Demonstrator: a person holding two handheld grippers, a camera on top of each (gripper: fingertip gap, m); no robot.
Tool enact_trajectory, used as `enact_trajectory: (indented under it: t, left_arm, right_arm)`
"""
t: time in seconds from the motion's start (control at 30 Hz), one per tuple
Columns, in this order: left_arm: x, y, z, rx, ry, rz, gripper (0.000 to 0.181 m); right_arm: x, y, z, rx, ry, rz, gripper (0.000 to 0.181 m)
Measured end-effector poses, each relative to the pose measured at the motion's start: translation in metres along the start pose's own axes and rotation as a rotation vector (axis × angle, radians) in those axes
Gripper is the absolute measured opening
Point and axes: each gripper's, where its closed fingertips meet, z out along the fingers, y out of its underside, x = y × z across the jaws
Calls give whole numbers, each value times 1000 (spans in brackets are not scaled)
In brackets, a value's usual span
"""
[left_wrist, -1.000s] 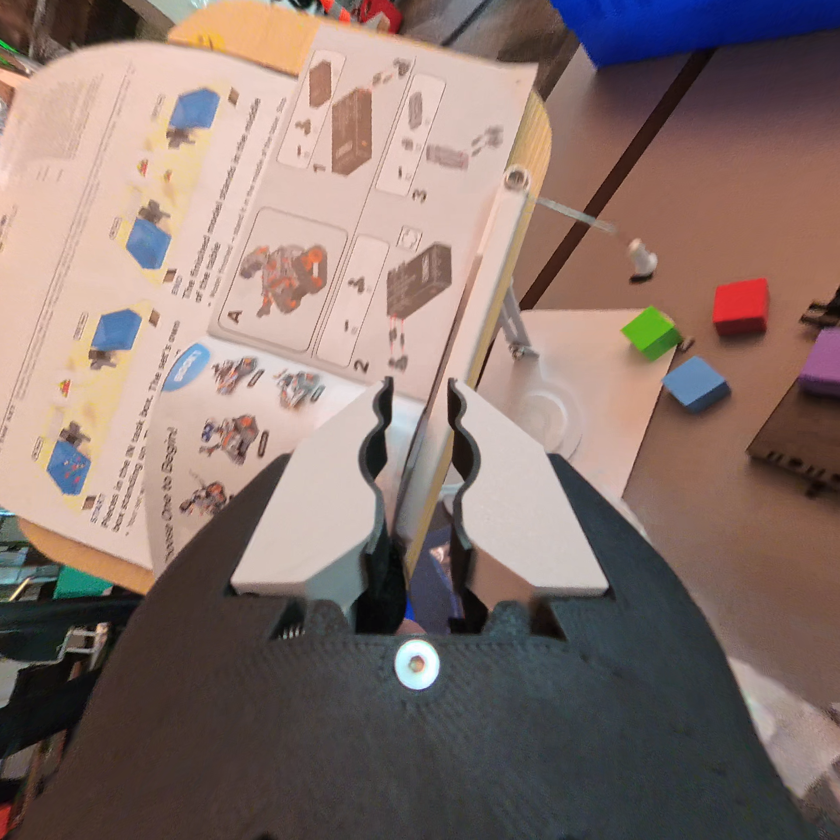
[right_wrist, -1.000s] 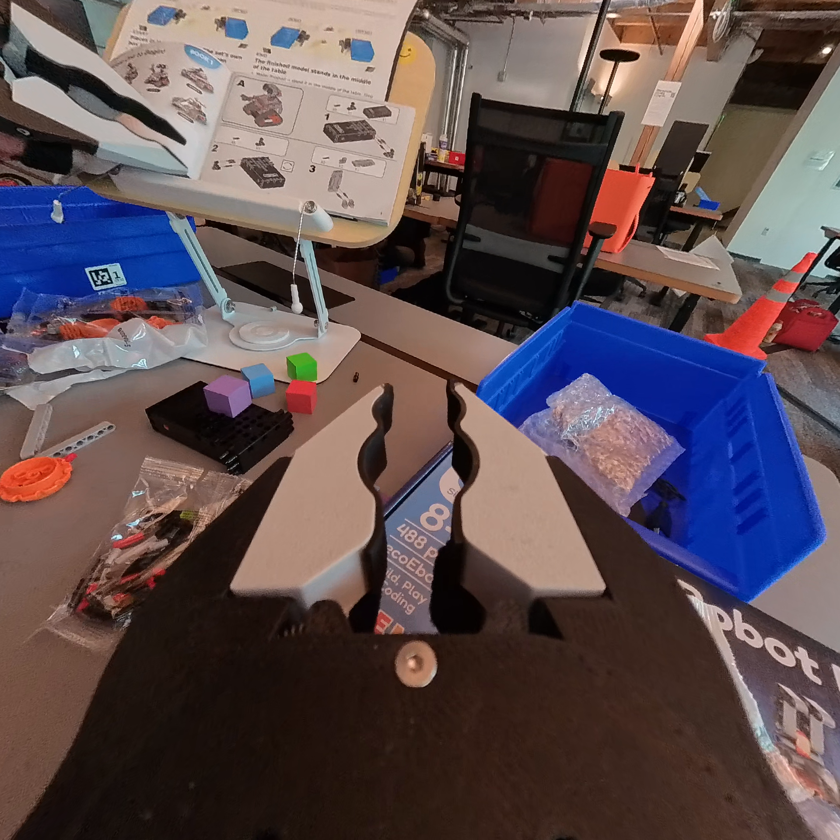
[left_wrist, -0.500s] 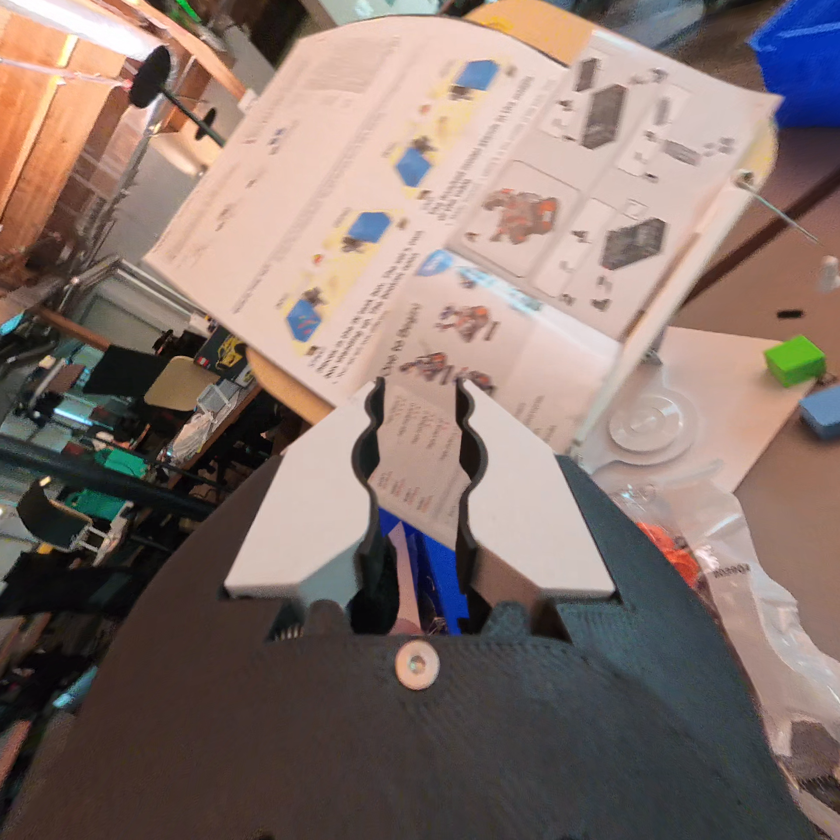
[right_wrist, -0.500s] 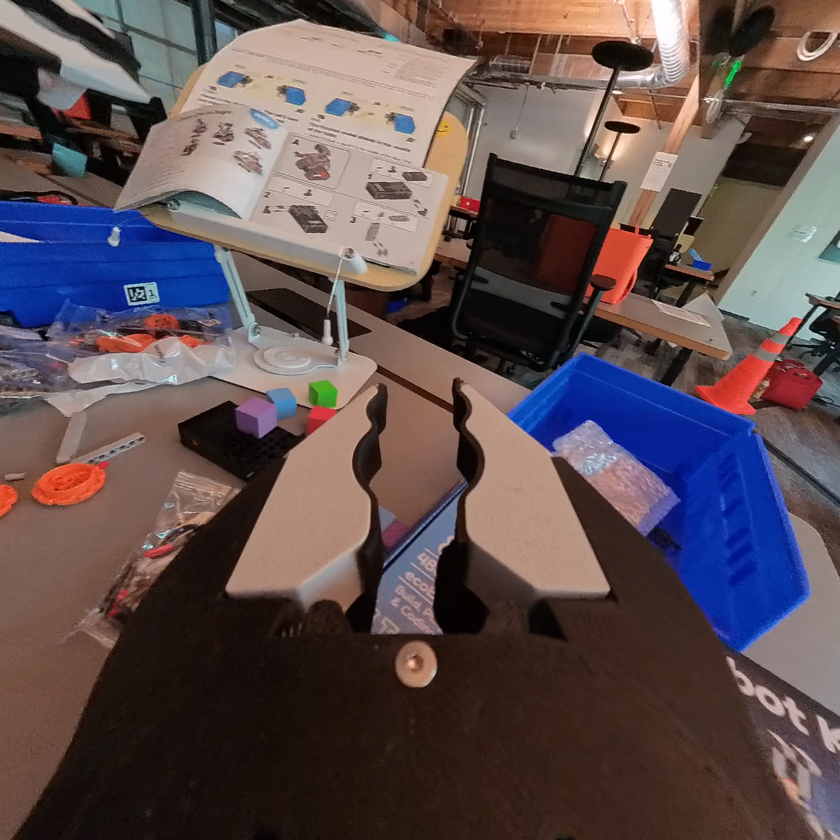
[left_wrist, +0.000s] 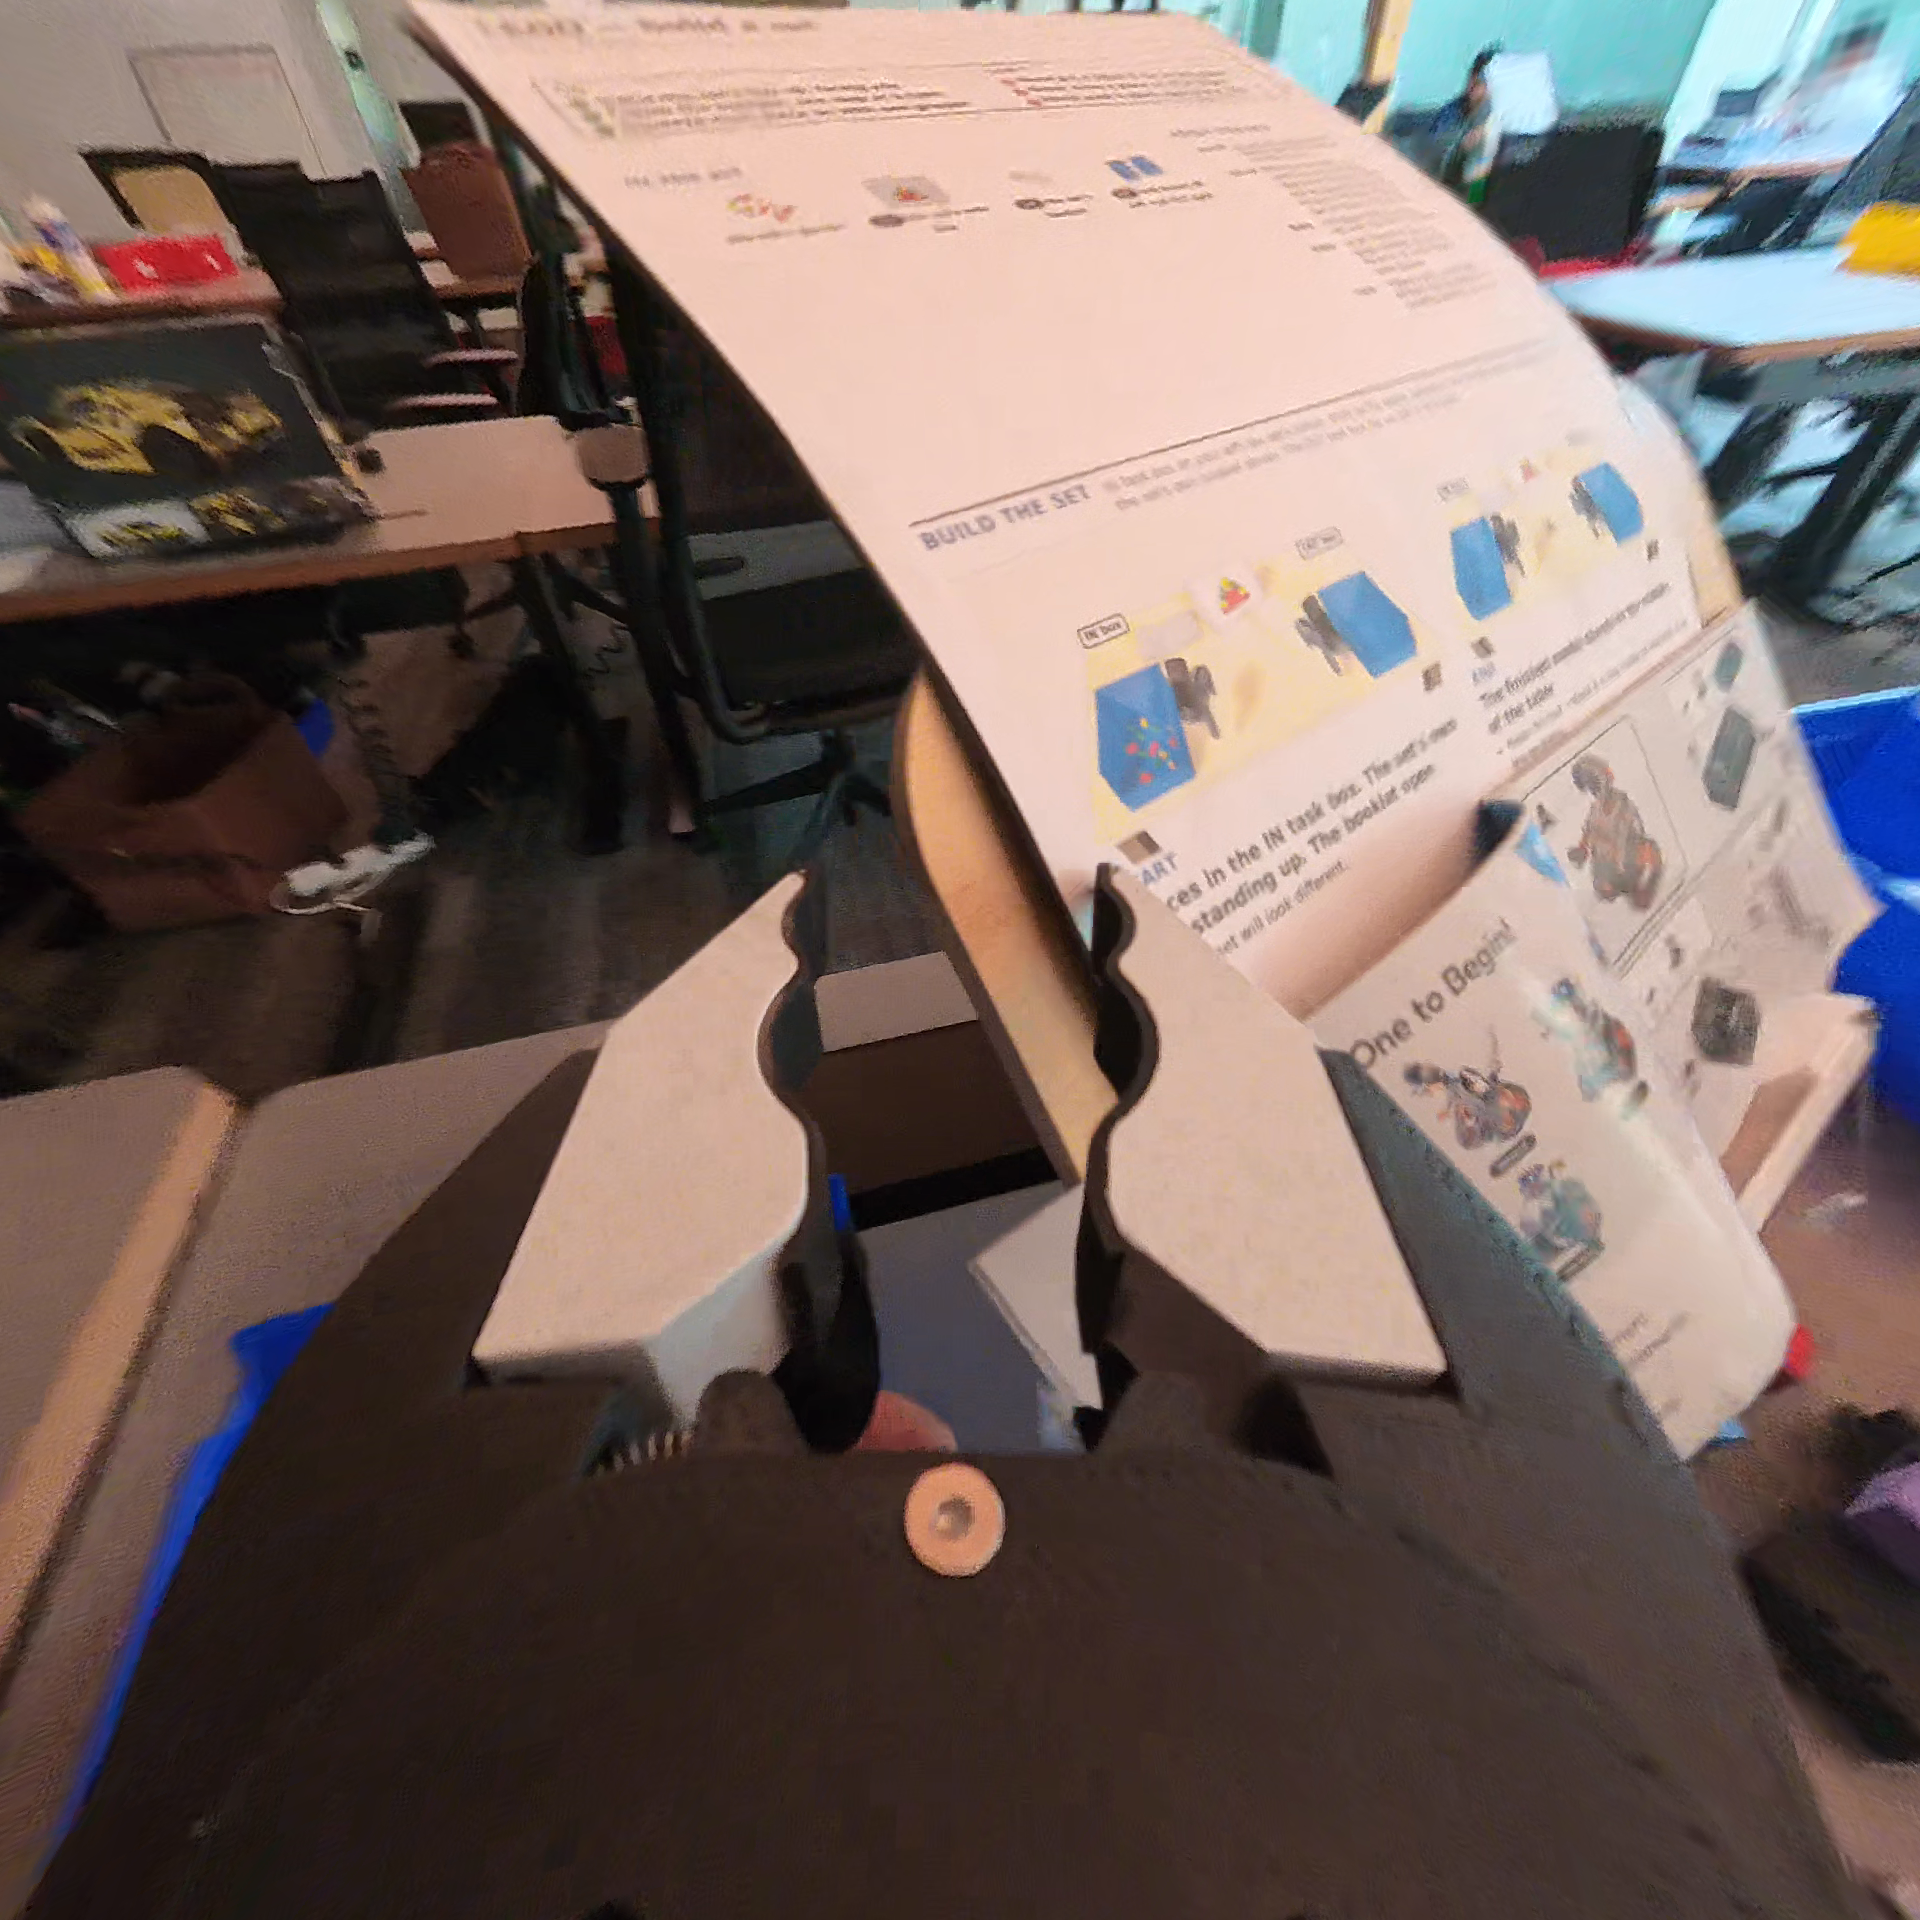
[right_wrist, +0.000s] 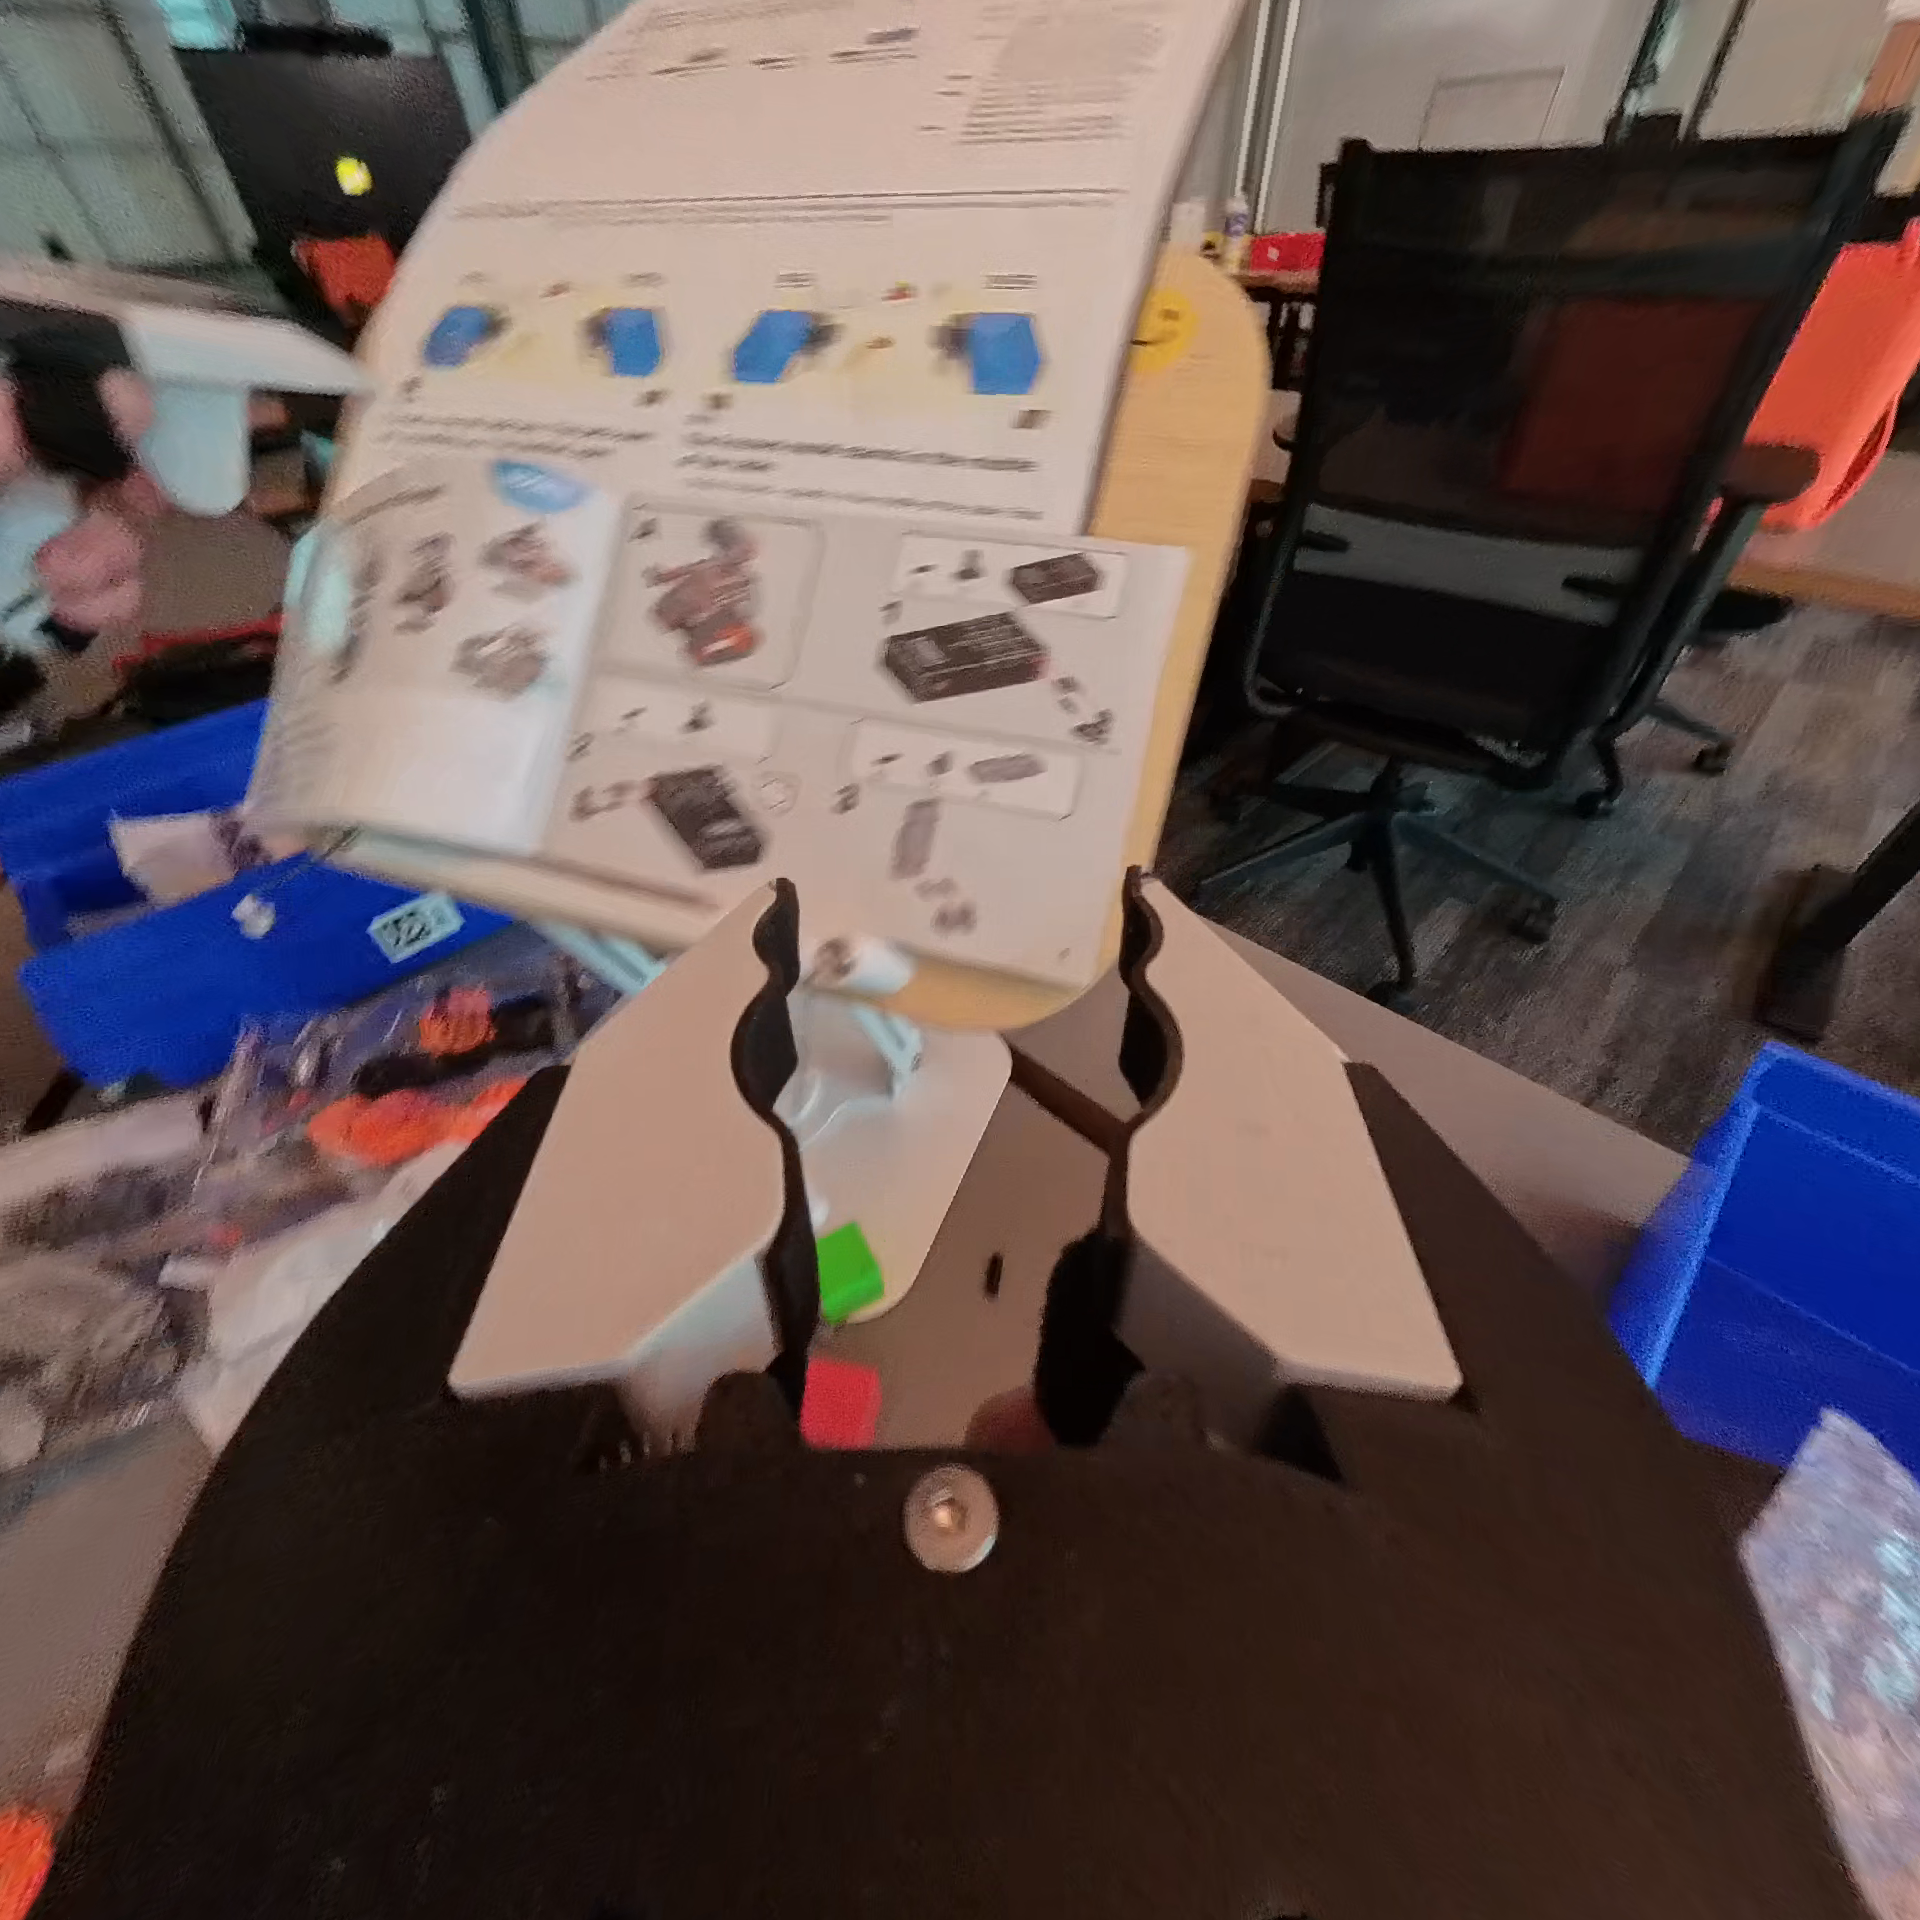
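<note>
My left gripper (left_wrist: 951, 894) is open. The curved wooden edge of a book stand's board (left_wrist: 992, 966) shows in the gap, close to the right finger; I cannot tell if it touches. A large printed sheet (left_wrist: 1091, 343) and an open booklet (left_wrist: 1538, 1091) lie on the stand. My right gripper (right_wrist: 956, 904) is open wide and empty, facing the front of the stand's board (right_wrist: 1174, 540) with the sheet (right_wrist: 790, 312) and booklet (right_wrist: 665, 707). Below its gap lie the stand's white base (right_wrist: 914, 1132), a green cube (right_wrist: 852, 1268) and a red cube (right_wrist: 840, 1403).
Blue bins stand at the right (right_wrist: 1787, 1247) and left (right_wrist: 156, 935) of the grey table. Clear bags with orange parts (right_wrist: 416, 1091) lie at the left, a bubble-wrap bag (right_wrist: 1849, 1621) at the lower right. A black office chair (right_wrist: 1507, 520) stands beyond the table. Tip to tip, the grippers are about 35 cm apart. From the right gripper's tips to the green cube (right_wrist: 852, 1268) is close to 20 cm.
Both grippers' jaws stand wider apart than before. My left gripper has swung round to the left edge of the stand. My right gripper has moved closer to the stand.
</note>
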Motion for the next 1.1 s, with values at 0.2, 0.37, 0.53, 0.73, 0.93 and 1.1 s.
enact_trajectory:
  t: [0.2,0.37,0.53,0.73,0.93,1.1]
  left_arm:
    - [14,5,21,3,260,-201,39]
    - [22,4,33,35,369,-349,35]
    - [22,3,40,60,427,-438,30]
    - [22,3,46,88,456,-509,28]
    - [19,3,54,88,470,-565,26]
    - [21,4,52,114,494,-592,24]
  right_arm:
    - [58,9,78,12,-137,336,74]
    - [44,4,105,53,-365,456,51]
    - [38,1,114,70,-449,485,48]
    - [32,-3,124,72,-479,516,47]
    - [34,-5,132,107,-528,603,43]
    - [35,-6,134,121,-541,621,42]
